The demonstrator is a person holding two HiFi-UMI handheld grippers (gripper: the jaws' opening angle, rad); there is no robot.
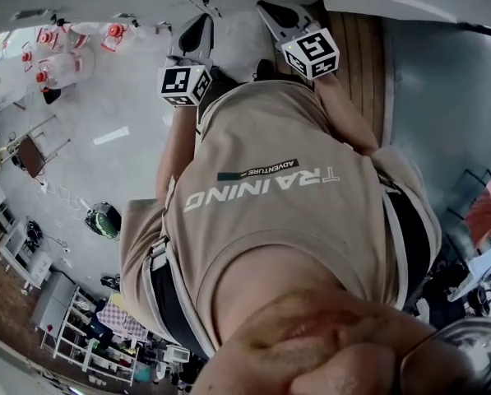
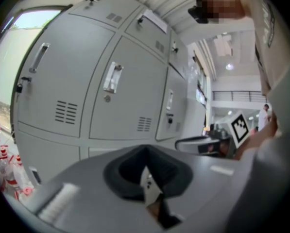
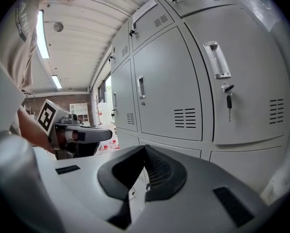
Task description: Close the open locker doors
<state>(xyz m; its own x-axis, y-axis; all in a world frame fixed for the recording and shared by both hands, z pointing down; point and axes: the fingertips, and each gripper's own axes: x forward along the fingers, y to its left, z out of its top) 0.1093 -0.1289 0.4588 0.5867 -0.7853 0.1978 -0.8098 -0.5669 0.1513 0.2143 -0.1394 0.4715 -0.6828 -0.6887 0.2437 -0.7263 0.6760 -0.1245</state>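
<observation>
A bank of grey lockers fills the right gripper view, and the same lockers fill the left gripper view. Most doors lie flush. One upper door stands slightly out of line with its neighbours; it also shows as the upper door in the left gripper view. My left gripper is shut and holds nothing, a short way off the lockers. My right gripper is also shut and empty. In the head view both grippers, left and right, are raised ahead of my chest.
A key hangs in one door's lock. Clear bottles with red caps stand on the floor at the left, also seen as bottles beside the lockers. A folding chair and shelving stand further off.
</observation>
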